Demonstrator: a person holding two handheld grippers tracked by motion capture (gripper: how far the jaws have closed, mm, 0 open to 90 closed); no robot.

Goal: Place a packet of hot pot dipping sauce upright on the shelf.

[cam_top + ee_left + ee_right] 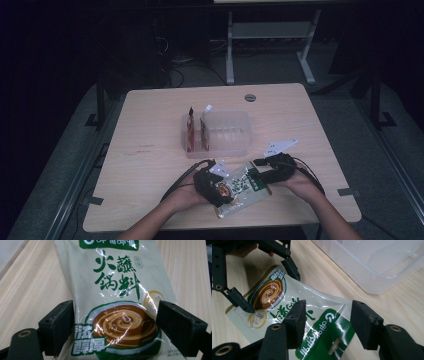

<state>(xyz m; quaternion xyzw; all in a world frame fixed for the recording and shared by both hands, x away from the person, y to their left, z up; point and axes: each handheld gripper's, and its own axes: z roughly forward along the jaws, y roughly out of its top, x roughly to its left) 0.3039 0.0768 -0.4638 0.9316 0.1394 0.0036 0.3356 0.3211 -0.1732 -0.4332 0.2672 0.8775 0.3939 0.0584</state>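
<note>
Hand-held gripper (115,322) straddles "火锅蘸料" sauce packet (117,302).

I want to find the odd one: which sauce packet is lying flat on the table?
The pale green-printed packet between the two grippers lies flat. The two red packets stand upright in the clear plastic bin.

Sauce pouch (117,302): thin plastic film, glossy, w/ bright glare streaks and fine crinkles; printed green, cream and brown. Table (150,150): pale wood-grain top, matt, smooth, straight grain lines. Bin (372,262) at far side: clear plastic, smooth, slightly glossy rim, see-through walls. Left gripper (116,322) pads: black, matt, rough-textured, edges a bit frayed. Right gripper (328,322) pads: same black matt look, grainy faces; arms are hard black plastic w/ brass-coloured metal rivets.
</note>
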